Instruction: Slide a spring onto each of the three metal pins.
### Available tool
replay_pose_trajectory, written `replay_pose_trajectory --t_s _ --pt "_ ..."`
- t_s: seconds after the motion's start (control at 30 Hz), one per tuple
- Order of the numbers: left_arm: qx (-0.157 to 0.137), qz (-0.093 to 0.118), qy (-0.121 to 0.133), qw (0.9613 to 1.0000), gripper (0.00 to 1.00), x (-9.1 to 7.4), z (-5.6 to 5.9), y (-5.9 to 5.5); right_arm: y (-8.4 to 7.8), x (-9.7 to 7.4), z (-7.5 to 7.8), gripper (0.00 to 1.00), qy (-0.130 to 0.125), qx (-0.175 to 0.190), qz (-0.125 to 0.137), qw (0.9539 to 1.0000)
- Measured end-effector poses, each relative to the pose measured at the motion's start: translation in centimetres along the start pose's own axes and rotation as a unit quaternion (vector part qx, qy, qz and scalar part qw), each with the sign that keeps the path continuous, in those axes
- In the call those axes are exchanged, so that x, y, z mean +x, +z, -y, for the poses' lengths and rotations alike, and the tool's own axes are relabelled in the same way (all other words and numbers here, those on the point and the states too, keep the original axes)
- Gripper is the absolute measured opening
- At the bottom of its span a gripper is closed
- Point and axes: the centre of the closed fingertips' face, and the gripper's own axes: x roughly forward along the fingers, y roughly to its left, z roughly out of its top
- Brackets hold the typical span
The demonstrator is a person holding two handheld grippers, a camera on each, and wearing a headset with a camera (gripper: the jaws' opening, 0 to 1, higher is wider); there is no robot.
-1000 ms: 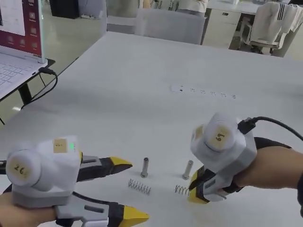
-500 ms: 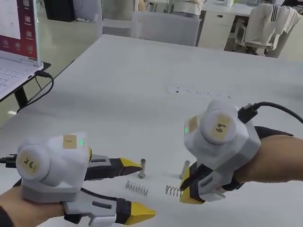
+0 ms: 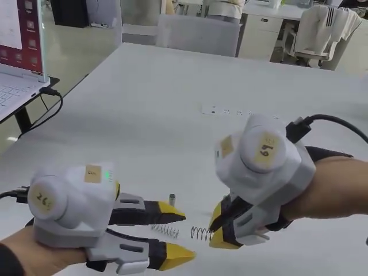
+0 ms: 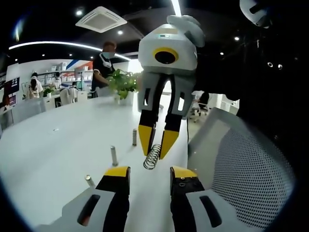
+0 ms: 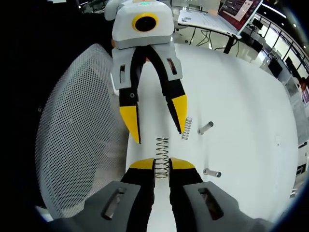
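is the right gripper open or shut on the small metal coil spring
Shut: the right gripper pinches the small metal coil spring between its yellow jaw tips.

The left gripper (image 4: 149, 171) is holding its fingers (image 4: 117, 178) apart at 6 o'clock. Facing it, the right gripper (image 4: 155, 148) is pinching a spring (image 4: 151, 158) by its upper end. Three metal pins (image 4: 114, 155) are standing on the white tabletop (image 4: 58, 140), at 8 to 11 o'clock from the spring.

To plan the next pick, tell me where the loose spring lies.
In the head view the loose spring lies flat on the table beside the left gripper, close to a pin and the held spring in the right gripper.
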Motion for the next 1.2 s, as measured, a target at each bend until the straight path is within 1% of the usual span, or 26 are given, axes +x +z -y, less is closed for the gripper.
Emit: replay_pose_trajectory --t_s 0.27,0.33,0.43,0.63,0.83,1.03,1.2 --pt "0.003 0.006 -0.01 0.9999 0.15 0.2 0.4 0.4 0.2 0.0 -0.4 0.08 0.004 -0.013 -0.001 0.9999" --pt "0.003 0.005 -0.011 0.9999 0.14 0.2 0.5 0.4 0.3 0.0 -0.5 0.08 0.005 -0.015 0.001 0.9999" --pt "0.004 0.006 -0.018 0.9998 0.09 0.3 0.8 0.4 0.4 0.0 -0.6 0.08 0.007 -0.02 0.001 0.9998" --pt "0.003 0.005 -0.025 0.9997 0.08 0.5 1.1 0.5 0.5 -0.1 -0.9 0.08 0.01 -0.026 0.002 0.9996" --pt "0.007 0.002 -0.027 0.9996 0.03 0.5 1.2 0.4 0.4 0.0 -1.2 0.08 0.014 -0.03 -0.001 0.9995" --pt "0.006 0.003 -0.03 0.9995 0.03 0.5 1.2 0.5 0.4 -0.1 -1.2 0.08 0.011 -0.037 -0.002 0.9992" --pt "0.004 0.004 -0.034 0.9994 0.03 0.5 1.3 0.5 0.4 -0.2 -1.3 0.08 0.013 -0.038 0.002 0.9992"
